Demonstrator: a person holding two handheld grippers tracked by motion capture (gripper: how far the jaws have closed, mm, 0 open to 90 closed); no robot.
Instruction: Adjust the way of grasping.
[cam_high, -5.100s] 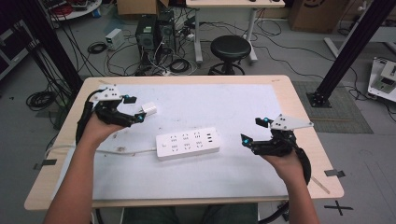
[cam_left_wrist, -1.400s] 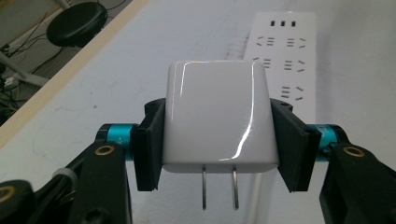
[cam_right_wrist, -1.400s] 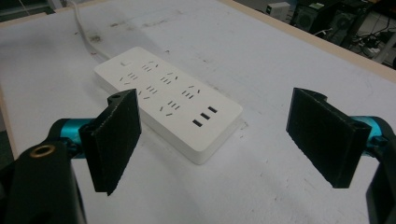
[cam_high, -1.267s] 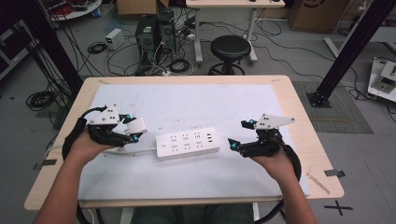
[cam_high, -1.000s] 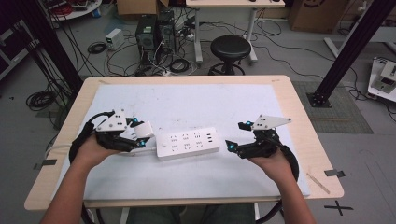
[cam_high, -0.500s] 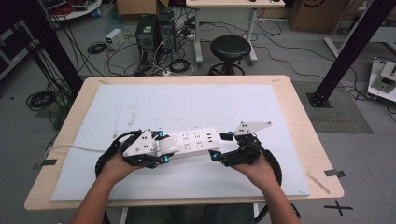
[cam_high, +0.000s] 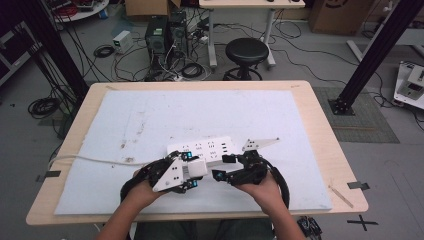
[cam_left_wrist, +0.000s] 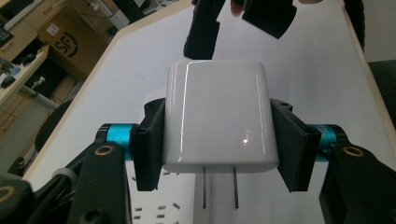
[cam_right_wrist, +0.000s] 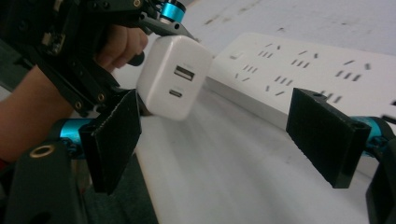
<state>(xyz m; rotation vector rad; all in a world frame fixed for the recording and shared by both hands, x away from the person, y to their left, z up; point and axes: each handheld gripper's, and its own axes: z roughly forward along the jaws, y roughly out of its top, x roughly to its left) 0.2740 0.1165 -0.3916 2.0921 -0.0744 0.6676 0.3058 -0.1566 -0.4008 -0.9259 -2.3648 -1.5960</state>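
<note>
My left gripper (cam_high: 191, 171) is shut on a white USB charger (cam_high: 196, 168), just in front of the white power strip (cam_high: 202, 149) lying mid-table. In the left gripper view the charger (cam_left_wrist: 217, 116) sits squeezed between both pads (cam_left_wrist: 148, 142), its two metal prongs (cam_left_wrist: 219, 186) pointing down over the strip (cam_left_wrist: 156, 212). My right gripper (cam_high: 220, 167) faces it from the right, open and holding nothing. In the right gripper view the jaws of my right gripper (cam_right_wrist: 219, 140) stand wide apart, with the charger (cam_right_wrist: 175, 84), port side showing, just beyond the left pad and the strip (cam_right_wrist: 308, 70) behind.
The strip's white cable (cam_high: 90, 160) runs left off the table edge. A white mat (cam_high: 150, 110) covers most of the wooden table (cam_high: 320, 115). A stool (cam_high: 246, 52) and computer gear stand on the floor beyond the far edge.
Both hands have drawn in toward the near middle of the table. The left one carried the charger rightward to the strip's front edge; the right one moved left to meet it.
</note>
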